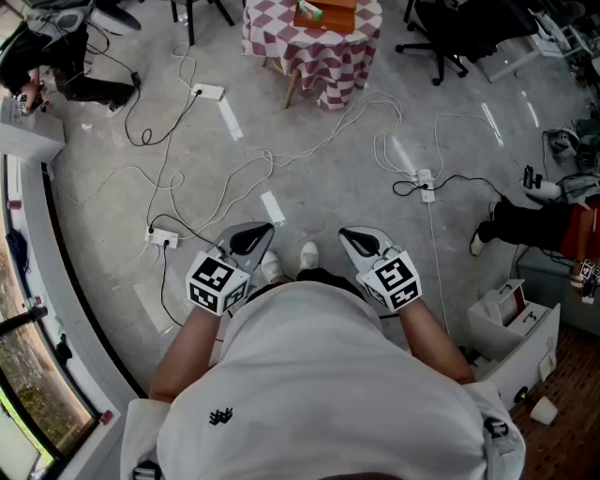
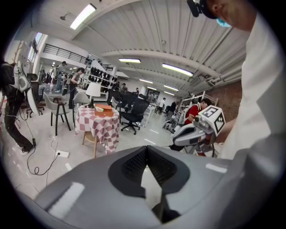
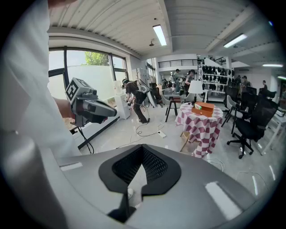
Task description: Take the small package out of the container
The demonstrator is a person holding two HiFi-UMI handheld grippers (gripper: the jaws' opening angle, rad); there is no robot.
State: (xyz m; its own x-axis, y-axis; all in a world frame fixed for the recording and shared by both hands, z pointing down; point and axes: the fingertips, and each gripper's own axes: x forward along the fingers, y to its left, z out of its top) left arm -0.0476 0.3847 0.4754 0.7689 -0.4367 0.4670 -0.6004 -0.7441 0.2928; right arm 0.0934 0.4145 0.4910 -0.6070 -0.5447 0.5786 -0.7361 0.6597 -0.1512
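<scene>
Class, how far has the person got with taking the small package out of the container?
Done: nothing yet; the package lies in the container on the checked table. In hand: nothing; the left gripper and right gripper are shut and empty, far from the table. Left: walk over, open a gripper, grip the package, lift it out.

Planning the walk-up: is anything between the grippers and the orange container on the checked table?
Nothing upright does. Only open floor crossed by loose white cables lies between the left gripper and right gripper, both shut and empty, and the container on the table.
</scene>
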